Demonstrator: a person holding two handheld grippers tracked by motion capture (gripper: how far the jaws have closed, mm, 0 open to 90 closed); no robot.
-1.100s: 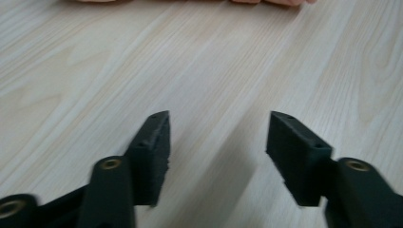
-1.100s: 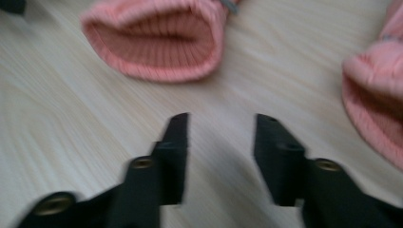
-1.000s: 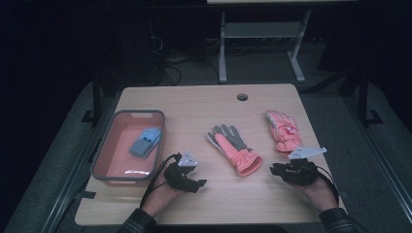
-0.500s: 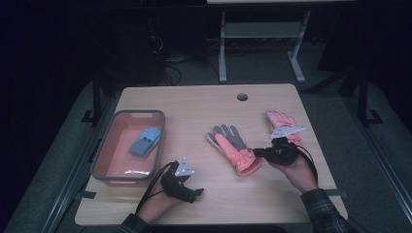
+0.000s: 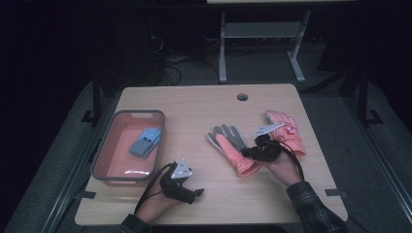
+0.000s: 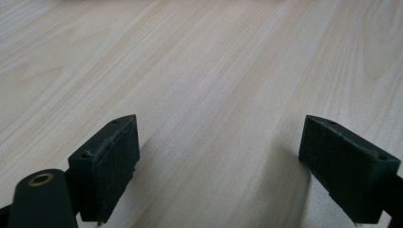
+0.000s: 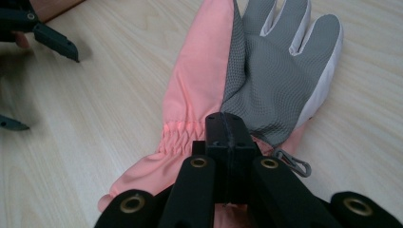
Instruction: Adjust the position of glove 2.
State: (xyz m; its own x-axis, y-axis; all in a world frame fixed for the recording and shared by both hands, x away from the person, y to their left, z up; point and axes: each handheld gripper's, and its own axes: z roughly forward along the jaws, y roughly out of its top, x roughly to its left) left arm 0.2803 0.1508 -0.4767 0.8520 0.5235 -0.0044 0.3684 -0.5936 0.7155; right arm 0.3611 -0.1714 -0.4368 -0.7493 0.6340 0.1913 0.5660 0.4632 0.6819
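Right hand-held gripper (image 7: 227, 137) over a glove (image 5: 232, 148) on the desk (image 5: 204, 104)

Its jaws are pressed together above the cuff, with nothing visibly pinched. The left hand-held gripper (image 5: 192, 193) rests near the tray (image 5: 99, 167), jaws spread wide over bare wood.

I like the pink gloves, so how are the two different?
The near glove lies palm up, showing grey grip fabric, with the right hand-held gripper at its cuff. The far glove shows its pink back and lies nearer the table's right edge. Both are pink and lie flat.
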